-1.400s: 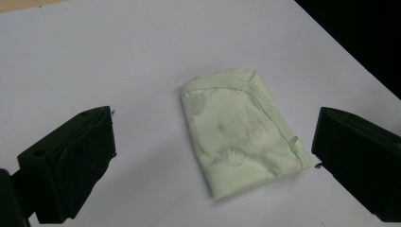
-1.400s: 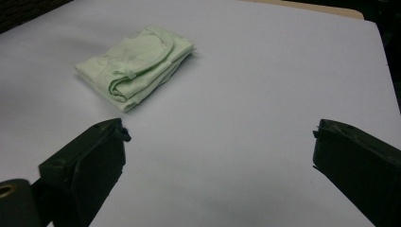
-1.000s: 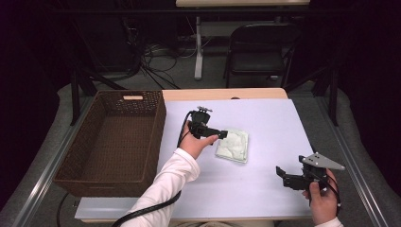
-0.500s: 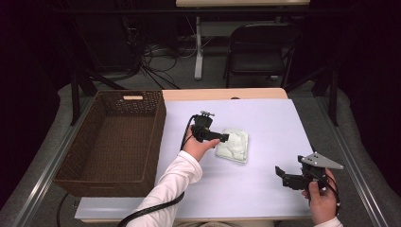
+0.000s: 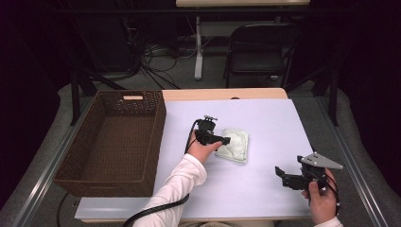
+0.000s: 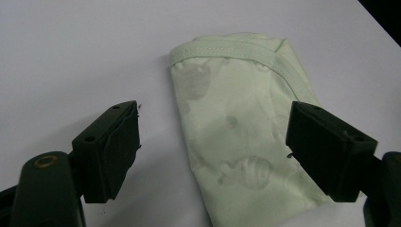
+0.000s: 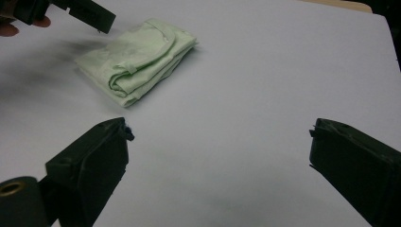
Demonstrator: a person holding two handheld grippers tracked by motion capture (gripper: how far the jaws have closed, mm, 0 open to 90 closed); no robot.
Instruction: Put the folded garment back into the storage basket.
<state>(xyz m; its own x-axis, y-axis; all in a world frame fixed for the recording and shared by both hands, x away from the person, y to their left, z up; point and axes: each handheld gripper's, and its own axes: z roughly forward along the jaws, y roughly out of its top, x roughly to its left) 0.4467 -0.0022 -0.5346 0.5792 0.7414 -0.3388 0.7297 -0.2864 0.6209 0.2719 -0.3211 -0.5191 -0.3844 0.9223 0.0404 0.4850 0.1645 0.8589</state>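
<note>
A folded pale green cloth (image 5: 235, 145) (image 6: 236, 137) (image 7: 137, 59) lies flat near the middle of the white table (image 5: 265, 194). My left gripper (image 5: 227, 140) (image 6: 215, 118) hangs low over the cloth's left edge. Its jaws have just been closing. The cloth lies between them, but the pads (image 6: 118, 142) stand apart from the fabric, so it is open. The left gripper (image 7: 90, 14) also shows at the top left of the right gripper view. My right gripper (image 5: 280, 172) (image 7: 220, 130) is held over bare table at the front right, jaws wide open, with nothing between them.
A large brown wicker basket (image 5: 158, 137) stands on the left of the table, about a hand's width from the left hand. A folding chair (image 5: 262, 47) and cables lie beyond the table's far edge. Bare tabletop lies between the cloth and the right gripper.
The left gripper has sunk toward the cloth and its jaws have narrowed around it. The right gripper has stayed where it was.
</note>
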